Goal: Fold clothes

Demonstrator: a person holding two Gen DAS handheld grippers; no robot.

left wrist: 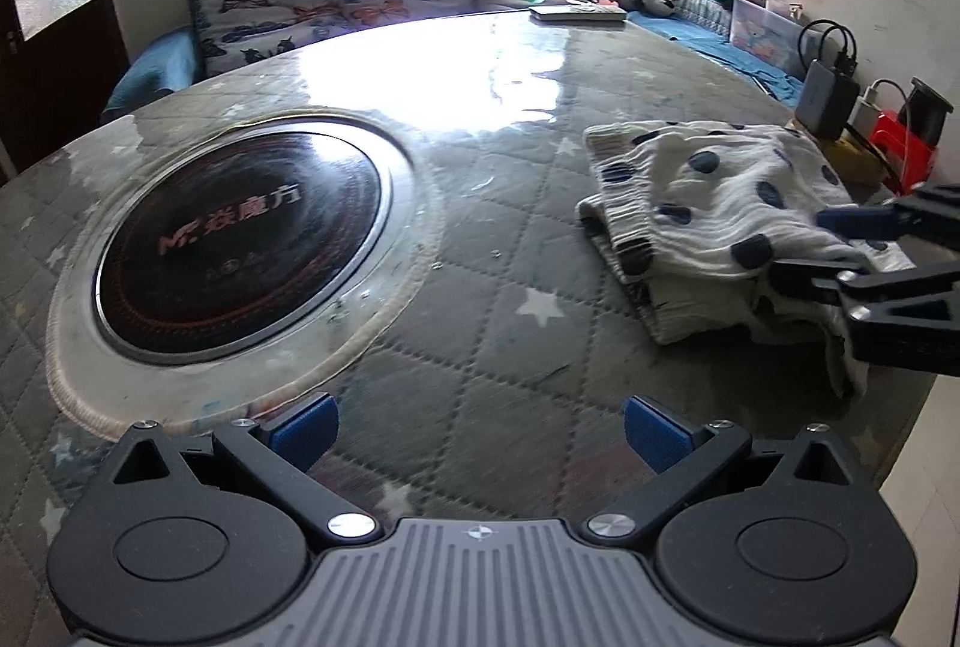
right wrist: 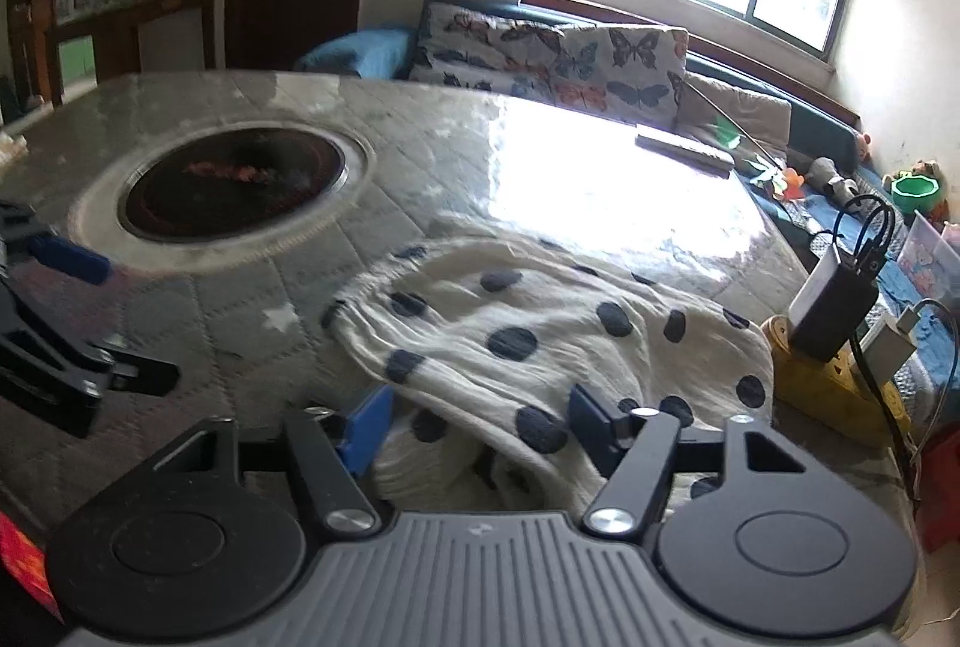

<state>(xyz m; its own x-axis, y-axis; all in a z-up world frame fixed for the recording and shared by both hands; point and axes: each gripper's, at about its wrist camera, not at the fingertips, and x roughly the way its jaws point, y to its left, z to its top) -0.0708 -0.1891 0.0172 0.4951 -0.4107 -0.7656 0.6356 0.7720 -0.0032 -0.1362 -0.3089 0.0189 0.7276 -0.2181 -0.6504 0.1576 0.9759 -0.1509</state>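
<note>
fingers (right wrist: 585,416) of right gripper (right wrist: 480,431) spread astride folded dotted garment (right wrist: 540,329), cuffed end toward cooktop (right wrist: 234,182)

Both wrist views low over table (left wrist: 480,239), sharing garment (left wrist: 720,215).

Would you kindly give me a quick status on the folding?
Left gripper open, empty, over bare table. Right gripper open, straddling the near edge of the spotted garment. Garment bunched, partly folded. Charger close beside it.

Spread tongs (left wrist: 480,434) (dotted garment (left wrist: 720,221) beyond)
</note>
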